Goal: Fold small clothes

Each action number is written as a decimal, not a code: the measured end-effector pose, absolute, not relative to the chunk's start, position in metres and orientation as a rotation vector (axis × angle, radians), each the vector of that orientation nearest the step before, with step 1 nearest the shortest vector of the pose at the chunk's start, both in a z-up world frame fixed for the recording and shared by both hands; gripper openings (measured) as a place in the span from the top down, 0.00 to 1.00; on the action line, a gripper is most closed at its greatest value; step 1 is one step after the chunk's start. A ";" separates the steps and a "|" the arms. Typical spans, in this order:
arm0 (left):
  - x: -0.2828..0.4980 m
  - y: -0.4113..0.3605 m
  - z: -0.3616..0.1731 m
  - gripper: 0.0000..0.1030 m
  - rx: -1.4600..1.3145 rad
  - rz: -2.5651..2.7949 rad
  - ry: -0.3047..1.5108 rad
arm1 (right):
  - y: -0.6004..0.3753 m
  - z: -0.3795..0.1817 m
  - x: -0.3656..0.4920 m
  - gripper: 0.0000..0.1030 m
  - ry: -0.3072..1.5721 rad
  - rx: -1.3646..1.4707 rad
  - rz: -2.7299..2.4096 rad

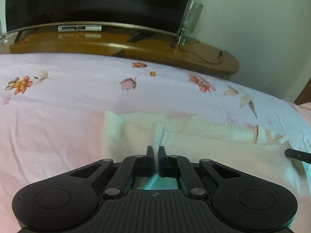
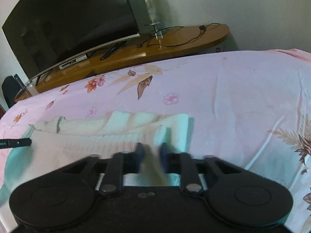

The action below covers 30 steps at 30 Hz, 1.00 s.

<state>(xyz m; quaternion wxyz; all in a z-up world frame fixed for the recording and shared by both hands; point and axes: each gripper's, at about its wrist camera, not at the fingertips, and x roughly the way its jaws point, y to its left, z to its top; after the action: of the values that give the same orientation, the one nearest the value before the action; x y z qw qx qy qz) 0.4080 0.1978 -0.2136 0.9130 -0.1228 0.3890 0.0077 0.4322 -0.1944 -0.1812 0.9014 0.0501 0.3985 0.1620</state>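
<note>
1. Left gripper is clenched on a raised fold of the cream knit garment; the fabric runs up between its 2 fingers, which stand nearly together.
2. Right gripper is blurred, but a strip of the same knit garment passes between its fingers, so it is grasping the cloth too.
3. That garment lies spread on the pink floral bedsheet, with a ribbed band bunched along its far edge.
4. In the left wrist view, the tip of the other tool shows at the right edge, just above the garment's corner; the right wrist view shows the matching tip at the left edge.
5. Beyond the bed stands a wooden TV stand bearing a dark television, a clear glass lamp and a trailing black cable.
</note>
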 end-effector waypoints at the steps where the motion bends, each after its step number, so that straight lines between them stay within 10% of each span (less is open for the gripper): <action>1: 0.406 0.197 -0.210 0.97 -0.253 0.023 0.776 | -0.195 -0.178 0.430 0.95 0.815 0.116 0.340; 21: 0.436 0.178 -0.224 0.96 -0.127 0.164 0.753 | -0.188 -0.193 0.462 0.94 0.780 0.086 0.245; 23: 0.433 0.180 -0.215 0.85 -0.145 0.168 0.773 | -0.188 -0.187 0.459 0.79 0.783 0.077 0.241; 25: 0.422 0.183 -0.206 0.33 -0.169 0.184 0.766 | -0.190 -0.174 0.450 0.70 0.753 0.089 0.238; 26: 0.414 0.184 -0.200 0.22 -0.170 0.197 0.743 | -0.192 -0.168 0.446 0.63 0.737 0.100 0.232; 30: 0.383 0.174 -0.182 0.15 -0.125 0.186 0.707 | -0.187 -0.144 0.420 0.58 0.701 0.120 0.280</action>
<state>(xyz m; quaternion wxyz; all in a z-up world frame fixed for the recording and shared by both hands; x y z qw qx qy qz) 0.3829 0.1737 -0.1824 0.9321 -0.0609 0.3453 0.0909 0.4204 -0.1873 -0.1444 0.9278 0.0584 0.3421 0.1367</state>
